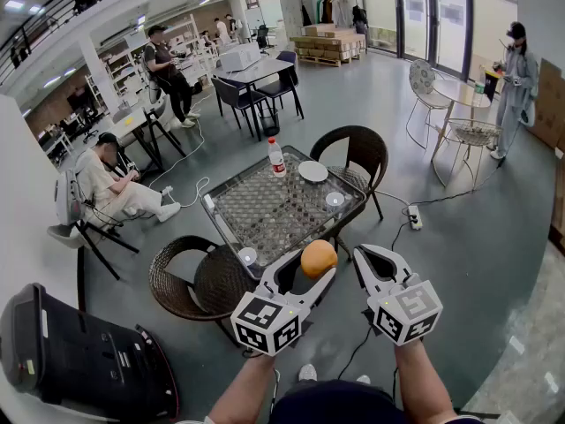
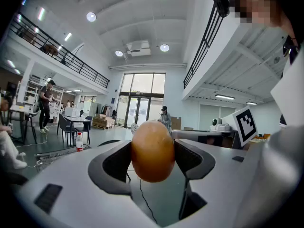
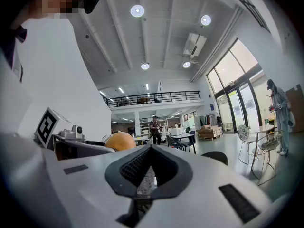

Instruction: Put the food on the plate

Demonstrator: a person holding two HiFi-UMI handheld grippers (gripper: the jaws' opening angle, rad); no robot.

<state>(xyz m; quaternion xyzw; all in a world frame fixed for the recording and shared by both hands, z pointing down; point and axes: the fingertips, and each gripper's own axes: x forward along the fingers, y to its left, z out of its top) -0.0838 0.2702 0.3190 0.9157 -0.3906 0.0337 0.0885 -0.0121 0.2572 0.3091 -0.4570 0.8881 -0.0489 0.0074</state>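
An orange, egg-shaped piece of food [image 1: 319, 257] is clamped between the pads of my left gripper [image 1: 307, 270], held in the air in front of the near edge of the glass table [image 1: 231, 203]. In the left gripper view the food [image 2: 152, 151] fills the gap of the left gripper [image 2: 152, 159], both pads pressing on its sides. A white plate [image 1: 312, 171] lies on the far right part of the table. My right gripper [image 1: 369, 261] hovers just right of the food, shut and empty. The right gripper view shows the right gripper [image 3: 151, 169] closed and the food [image 3: 120, 141] off to the left.
On the table stand a red-capped bottle [image 1: 276, 159] and two small cups [image 1: 335, 200], [image 1: 248, 255]. Wicker chairs sit at the far side [image 1: 357, 147] and near left [image 1: 196, 281]. A black case [image 1: 79, 352] lies at the lower left. People stand and sit farther off.
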